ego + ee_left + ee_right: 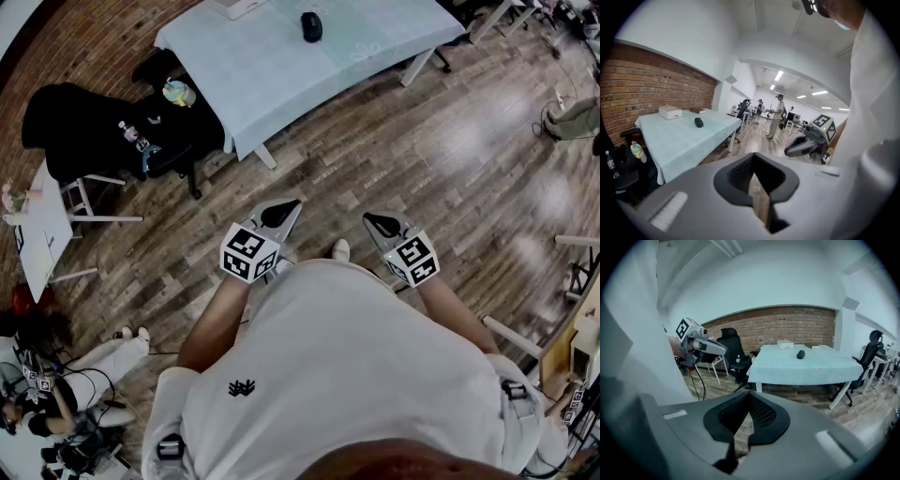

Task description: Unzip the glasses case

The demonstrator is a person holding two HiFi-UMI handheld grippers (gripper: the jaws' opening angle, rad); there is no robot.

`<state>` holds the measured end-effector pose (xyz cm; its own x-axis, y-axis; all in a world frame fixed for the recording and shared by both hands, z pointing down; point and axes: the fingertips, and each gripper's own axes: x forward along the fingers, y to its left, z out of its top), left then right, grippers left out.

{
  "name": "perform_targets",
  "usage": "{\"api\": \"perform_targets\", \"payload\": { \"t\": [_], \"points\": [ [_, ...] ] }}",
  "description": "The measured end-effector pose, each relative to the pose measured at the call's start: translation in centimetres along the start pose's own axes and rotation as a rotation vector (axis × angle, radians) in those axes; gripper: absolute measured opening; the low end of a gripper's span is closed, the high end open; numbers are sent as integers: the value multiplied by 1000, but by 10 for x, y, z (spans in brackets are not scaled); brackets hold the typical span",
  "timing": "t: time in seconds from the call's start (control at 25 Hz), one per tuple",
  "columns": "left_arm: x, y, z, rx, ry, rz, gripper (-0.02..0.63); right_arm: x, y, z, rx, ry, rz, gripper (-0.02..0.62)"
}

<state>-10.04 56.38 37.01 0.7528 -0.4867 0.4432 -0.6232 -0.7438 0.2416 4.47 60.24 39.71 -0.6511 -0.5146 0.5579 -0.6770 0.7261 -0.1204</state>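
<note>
On the table (pixel 262 70) lies the glasses case (pixel 311 26), well apart from both. The left tool (pixel 291 206) and the right tool (pixel 371 219) are closed, empty.

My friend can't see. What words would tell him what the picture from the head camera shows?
A person in a white shirt stands on a wooden floor, holding the left tongs and the right tongs out in front, both shut and empty. Farther ahead, a small dark case lies on a table with a pale cloth.
</note>
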Motion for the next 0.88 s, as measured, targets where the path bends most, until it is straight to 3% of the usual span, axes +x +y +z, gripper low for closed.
{"api": "perform_targets", "payload": {
  "t": [0.52, 0.88],
  "points": [
    [115, 4, 47, 13, -4, 38, 55, 7, -116, 19, -62, -85, 44, 0],
    [178, 106, 87, 84, 4, -36, 58, 91, -189, 68, -12, -55, 33, 0]
  ]
}}
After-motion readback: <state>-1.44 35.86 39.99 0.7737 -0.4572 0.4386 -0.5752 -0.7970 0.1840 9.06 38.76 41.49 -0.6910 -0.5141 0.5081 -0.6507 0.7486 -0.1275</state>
